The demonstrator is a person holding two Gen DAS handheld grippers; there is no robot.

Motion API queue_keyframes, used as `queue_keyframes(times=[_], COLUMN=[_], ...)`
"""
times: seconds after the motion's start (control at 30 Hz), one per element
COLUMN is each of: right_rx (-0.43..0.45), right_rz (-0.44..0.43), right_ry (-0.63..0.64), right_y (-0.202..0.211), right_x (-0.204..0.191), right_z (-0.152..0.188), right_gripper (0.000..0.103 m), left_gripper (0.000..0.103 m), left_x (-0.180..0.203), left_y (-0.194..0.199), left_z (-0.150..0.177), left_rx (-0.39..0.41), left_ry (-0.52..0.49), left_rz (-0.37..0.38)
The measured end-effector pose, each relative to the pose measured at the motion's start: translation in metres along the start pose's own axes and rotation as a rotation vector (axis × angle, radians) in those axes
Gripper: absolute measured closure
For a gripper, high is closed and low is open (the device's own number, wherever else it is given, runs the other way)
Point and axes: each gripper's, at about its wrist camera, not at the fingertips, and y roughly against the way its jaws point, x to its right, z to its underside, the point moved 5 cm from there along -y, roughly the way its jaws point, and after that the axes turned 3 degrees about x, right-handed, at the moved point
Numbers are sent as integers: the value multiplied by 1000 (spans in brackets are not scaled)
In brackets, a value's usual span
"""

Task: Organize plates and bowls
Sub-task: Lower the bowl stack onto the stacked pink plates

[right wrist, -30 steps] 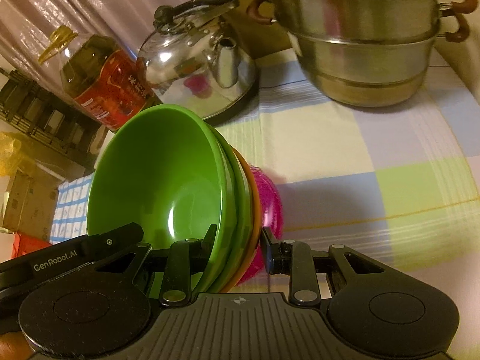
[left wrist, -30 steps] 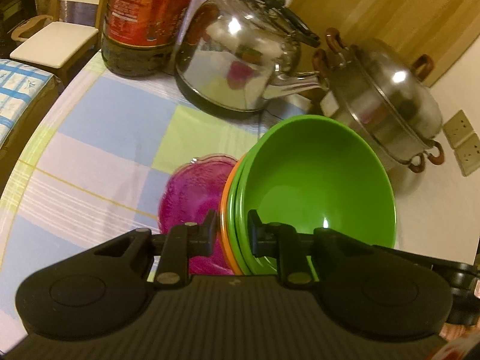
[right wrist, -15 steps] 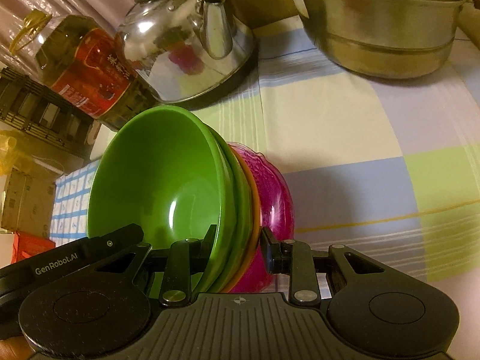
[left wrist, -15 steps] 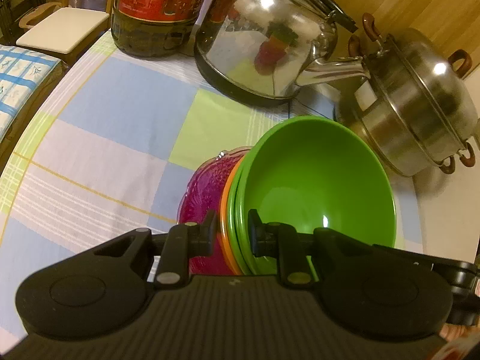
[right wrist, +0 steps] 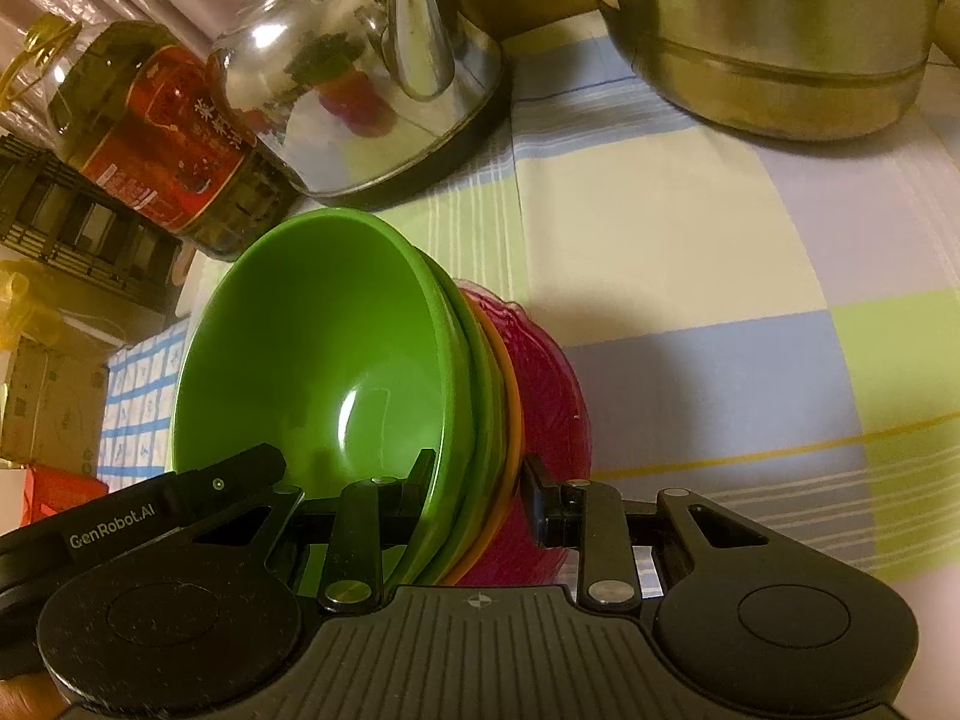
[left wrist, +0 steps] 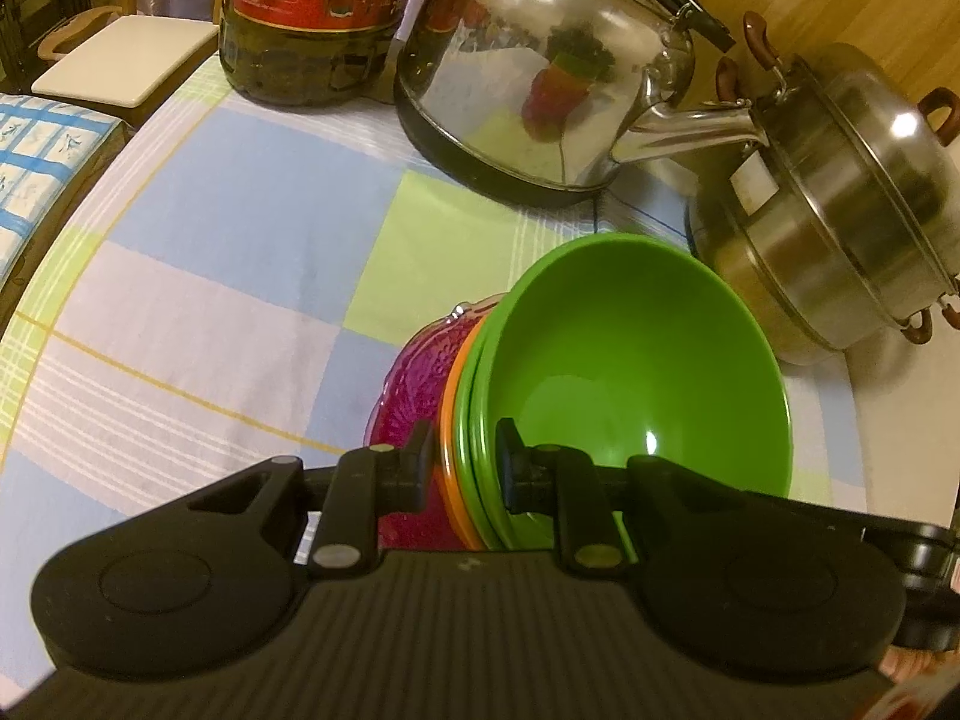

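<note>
My bowl stack (left wrist: 624, 372) has moved closer to the kettle (left wrist: 540, 78); my left gripper (left wrist: 465, 456) and right gripper (right wrist: 477, 489) stay clamped on its rims.

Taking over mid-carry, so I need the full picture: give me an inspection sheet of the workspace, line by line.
Surface: checked tablecloth in blue, green and white; no spills seen.
Job's things: nested stack, green bowl innermost, another green rim and an orange rim behind it, magenta glass dish outermost; stack tilted on edge, off the cloth.
Clutter: steel kettle, oil bottle, stacked steamer pot, all behind the stack.
Grippers: left gripper and right gripper each with jaws closed on the stack's rim, from opposite sides.
Cables: nothing seen.
Surroundings: chair with pale cushion, cardboard box, wooden wall panel.
</note>
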Motion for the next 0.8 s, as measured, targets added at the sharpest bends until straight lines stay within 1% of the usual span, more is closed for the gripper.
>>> queue_keyframes(times=[0.3,0.57,0.67,0.7,0.77,0.8], right_rx=[-5,-1,4,10,29,36], right_rz=[2,10,-1,-3,-7,-11], right_ry=[24,42,42,45,58,62], right_y=[-4,-4,-3,-2,1,3], right_x=[-2,-4,-3,-3,-5,-5], right_z=[1,1,2,2,2,2], right_gripper=[74,74,72,71,65,59], left_gripper=[85,85,83,81,76,71], left_x=[-2,-5,-7,-8,-10,-11], left_y=[-1,0,0,0,1,2], left_z=[0,0,0,0,1,1], left_rx=[11,15,17,20,27,32], left_ry=[-1,24,37,42,41,39], left_rz=[3,15,24,25,17,10])
